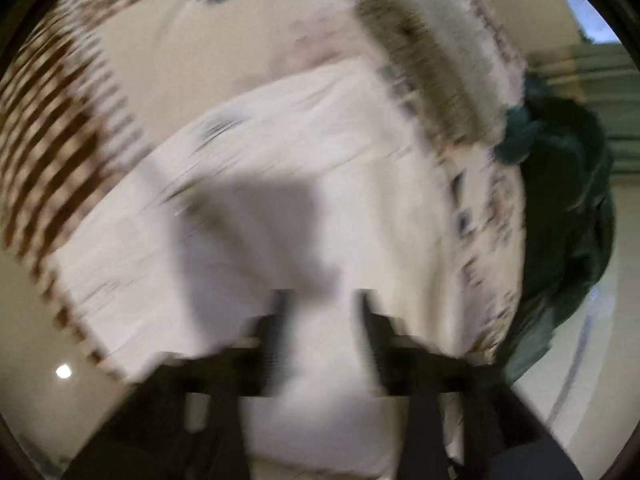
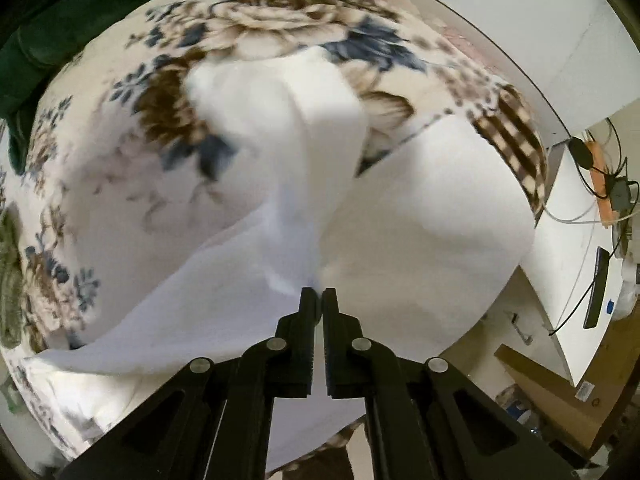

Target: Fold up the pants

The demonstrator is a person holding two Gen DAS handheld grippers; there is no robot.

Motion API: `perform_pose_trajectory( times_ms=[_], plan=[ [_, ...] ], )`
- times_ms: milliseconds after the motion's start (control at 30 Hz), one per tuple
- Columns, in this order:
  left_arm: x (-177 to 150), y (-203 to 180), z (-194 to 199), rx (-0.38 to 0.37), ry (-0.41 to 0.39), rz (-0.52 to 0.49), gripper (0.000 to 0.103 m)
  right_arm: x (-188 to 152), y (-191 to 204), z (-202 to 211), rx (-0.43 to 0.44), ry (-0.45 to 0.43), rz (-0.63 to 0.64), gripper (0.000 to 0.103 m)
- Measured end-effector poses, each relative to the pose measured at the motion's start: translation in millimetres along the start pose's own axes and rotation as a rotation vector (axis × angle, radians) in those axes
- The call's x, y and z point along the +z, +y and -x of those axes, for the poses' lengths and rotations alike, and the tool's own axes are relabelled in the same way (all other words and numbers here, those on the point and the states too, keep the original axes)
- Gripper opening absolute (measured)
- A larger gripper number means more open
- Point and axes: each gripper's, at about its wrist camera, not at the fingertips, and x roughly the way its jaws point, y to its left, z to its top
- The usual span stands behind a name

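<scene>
White pants [image 2: 420,216] lie on a floral blanket [image 2: 100,168] on a bed. My right gripper [image 2: 319,294] is shut on a fold of the white fabric, and a lifted part [image 2: 280,120] rises ahead of it. In the blurred left wrist view the pants [image 1: 260,208] spread across the middle. My left gripper [image 1: 326,300] is above them with its fingers apart and white cloth showing between them; whether it holds cloth is unclear.
A dark green garment [image 1: 568,200] lies at the blanket's edge, also in the right wrist view [image 2: 48,40]. A grey-green fuzzy item [image 1: 432,72] sits on the bed. A white desk with cables [image 2: 580,208] stands right of the bed.
</scene>
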Motion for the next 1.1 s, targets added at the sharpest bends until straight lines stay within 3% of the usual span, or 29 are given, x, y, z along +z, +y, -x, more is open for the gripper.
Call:
perform_pose_trajectory(
  times_ms=[100, 167, 300, 367, 467, 533, 567, 667, 767, 833, 1000, 1100],
  plan=[
    [34, -51, -15, -0.089, -0.034, 0.006, 0.066, 4, -11, -2, -0.002, 0.01, -0.028, 0.004],
    [56, -80, -33, -0.072, -0.027, 0.0, 0.066, 7, -13, -3, -0.004, 0.006, -0.034, 0.003],
    [91, -118, -85, 0.041, 0.043, 0.0, 0.066, 19, -15, -5, -0.007, -0.009, -0.067, 0.003],
    [99, -118, -113, 0.145, 0.096, 0.008, 0.066, 21, -15, -8, -0.015, -0.01, -0.069, 0.003],
    [102, -104, -154, 0.239, 0.196, 0.023, 0.063, 22, -20, -13, -0.018, -0.006, -0.095, 0.002],
    [94, -93, -161, 0.225, 0.223, 0.008, 0.039, 22, -25, -16, -0.022, -0.005, -0.123, 0.001],
    [91, -90, -161, 0.207, 0.226, -0.013, 0.015, 22, -28, -17, -0.02, -0.002, -0.136, 0.001],
    [74, -77, -133, 0.134, 0.142, -0.097, 0.004, 21, -36, -20, -0.019, -0.005, -0.159, 0.001],
    [50, -58, -89, 0.083, 0.062, -0.166, 0.004, 19, -43, -19, -0.021, -0.008, -0.166, 0.001],
    [36, -34, -61, 0.059, 0.042, -0.154, 0.004, 17, -48, -18, -0.02, -0.004, -0.165, 0.001],
    [-21, 56, -10, 0.062, 0.06, -0.033, 0.003, 10, -50, -6, -0.032, -0.007, -0.119, 0.0],
    [-54, 107, -12, 0.098, 0.113, 0.053, 0.003, 6, -49, -2, -0.02, 0.007, -0.091, 0.001]
  ],
)
